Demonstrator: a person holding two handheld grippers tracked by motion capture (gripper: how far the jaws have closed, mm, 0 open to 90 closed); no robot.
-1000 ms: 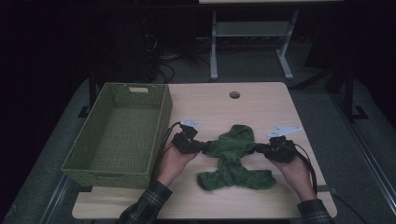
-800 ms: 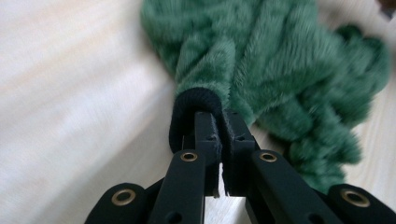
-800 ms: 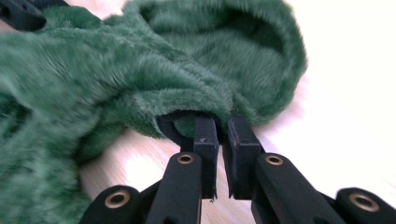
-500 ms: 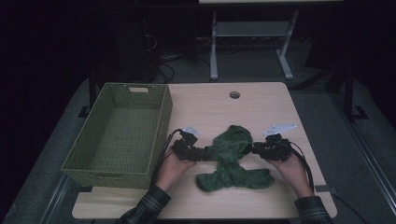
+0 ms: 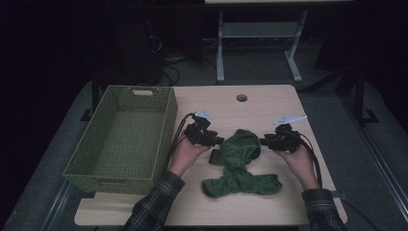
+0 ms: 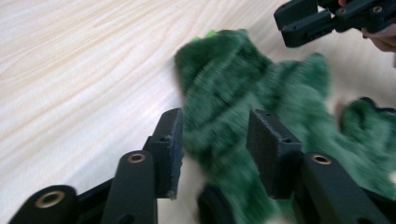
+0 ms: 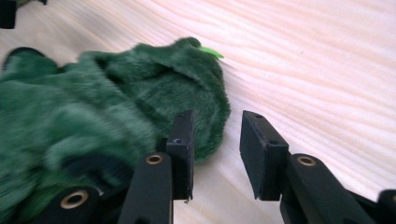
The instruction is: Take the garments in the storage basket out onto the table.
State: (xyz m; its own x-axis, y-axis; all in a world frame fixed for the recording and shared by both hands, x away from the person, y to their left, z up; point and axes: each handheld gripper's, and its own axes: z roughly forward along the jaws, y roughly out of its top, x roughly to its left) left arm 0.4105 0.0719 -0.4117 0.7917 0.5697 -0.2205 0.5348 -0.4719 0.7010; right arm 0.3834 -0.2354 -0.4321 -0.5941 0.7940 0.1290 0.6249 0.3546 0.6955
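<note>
While the woven green basket (image 5: pixel 122 139) sits on the left edge of the table (image 5: pixel 269 101), hollow side up, the work goes on to its right, near the table's front edge. Just right of the basket, the left gripper (image 5: pixel 217 140) points at the left side of a dark green fuzzy cloth (image 5: pixel 239 161). Its jaws have just been opening and now stand spread; the left gripper view shows a fold of the cloth (image 6: pixel 243 116) lying between the pads, though whether it brushes them is hard to tell through the blur. The cloth lies bunched in the middle of the table's front half, a mound between the two grippers and a long tail trailing toward the front edge. At the mound's right side the right gripper (image 5: pixel 264 142) faces inward. Its jaws have also just been opening and are parted, with bare wood between them in the right gripper view, the cloth (image 7: pixel 140 107) just outside one pad.
</note>
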